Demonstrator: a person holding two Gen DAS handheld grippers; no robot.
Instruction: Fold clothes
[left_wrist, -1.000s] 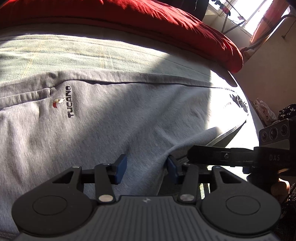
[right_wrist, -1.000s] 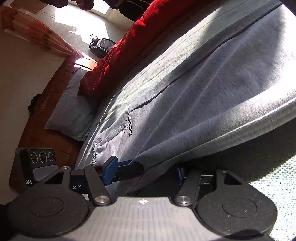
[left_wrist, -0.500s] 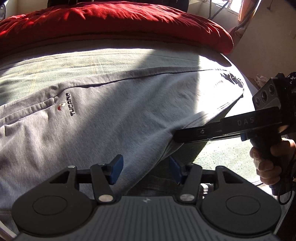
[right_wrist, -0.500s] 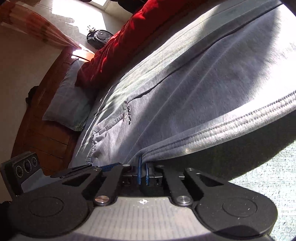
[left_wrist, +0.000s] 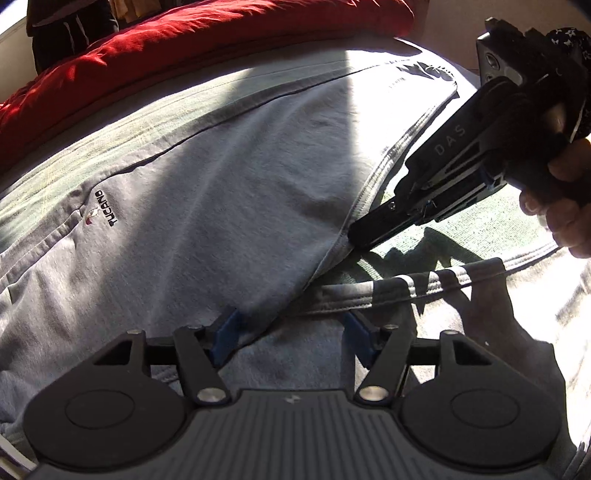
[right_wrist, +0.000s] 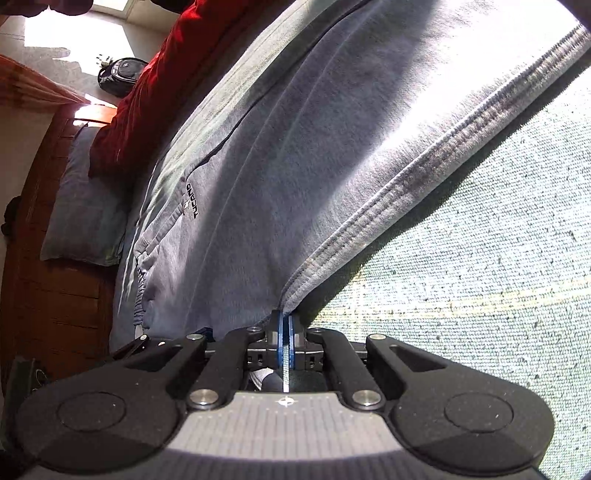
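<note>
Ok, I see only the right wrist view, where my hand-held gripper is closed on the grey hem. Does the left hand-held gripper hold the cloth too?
Observer: No. The left hand-held gripper is open; its fingers sit at the edge of the grey sweatpants without clamping.
Operator: Does anything lie under the corner I hold?
Observer: Yes. A striped fabric lies just below the tip of your right hand-held gripper, apart from it.

Red duvet (left_wrist: 207, 48) bunched along the far side of the bed (right_wrist: 480, 229). Grey pillow (right_wrist: 85, 206) against a wooden headboard (right_wrist: 48, 295); black bag (right_wrist: 120, 75) on the sunlit floor (right_wrist: 62, 40) beyond.
</note>
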